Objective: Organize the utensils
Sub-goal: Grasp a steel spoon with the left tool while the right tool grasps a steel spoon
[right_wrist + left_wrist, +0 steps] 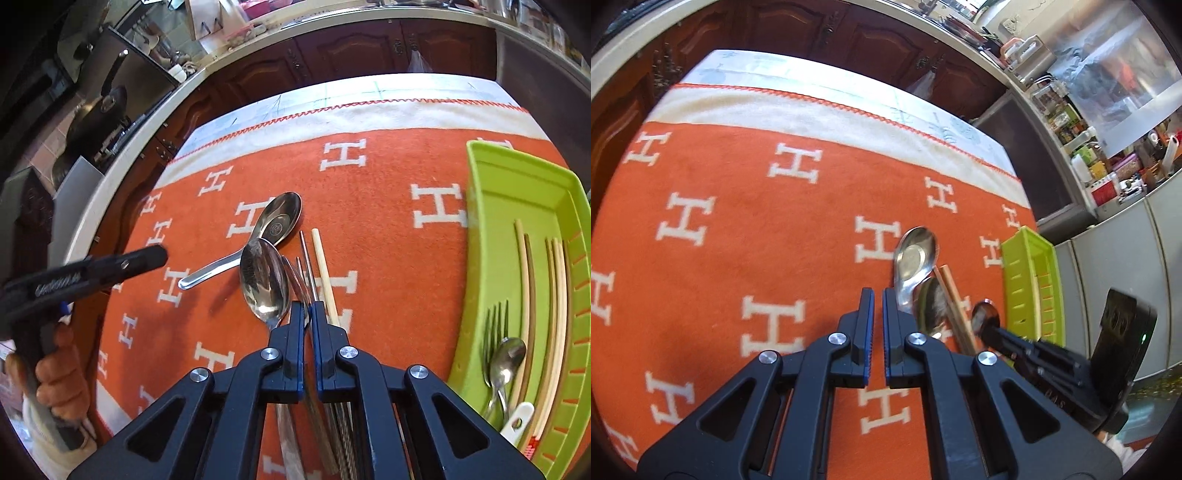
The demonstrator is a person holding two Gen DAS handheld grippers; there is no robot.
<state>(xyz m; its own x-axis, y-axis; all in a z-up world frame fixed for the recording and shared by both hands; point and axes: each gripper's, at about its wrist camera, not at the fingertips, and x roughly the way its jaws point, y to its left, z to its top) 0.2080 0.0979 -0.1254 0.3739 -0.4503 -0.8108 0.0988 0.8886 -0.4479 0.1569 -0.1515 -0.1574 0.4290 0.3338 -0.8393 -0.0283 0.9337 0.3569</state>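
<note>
On the orange blanket (pixel 388 236) lie a short metal soup spoon (pixel 275 223), a long metal spoon (pixel 264 284), metal chopsticks (pixel 306 258) and a wooden chopstick (pixel 323 269). My right gripper (pixel 306 310) is closed over this bundle, its fingers clamped on a thin metal utensil beside the long spoon. The green tray (pixel 517 192) at the right holds wooden chopsticks, a fork (pixel 495 332) and a spoon (pixel 508 358). My left gripper (pixel 878 295) is shut and empty, hovering left of the soup spoon (pixel 914 254). The tray also shows in the left wrist view (pixel 1030 258).
The blanket covers a table with a white border at the far edge (pixel 369 110). Dark wooden cabinets (pixel 849 33) stand beyond. A cluttered counter (pixel 1108 158) is at the right. The left gripper also shows in the right wrist view (pixel 110 269).
</note>
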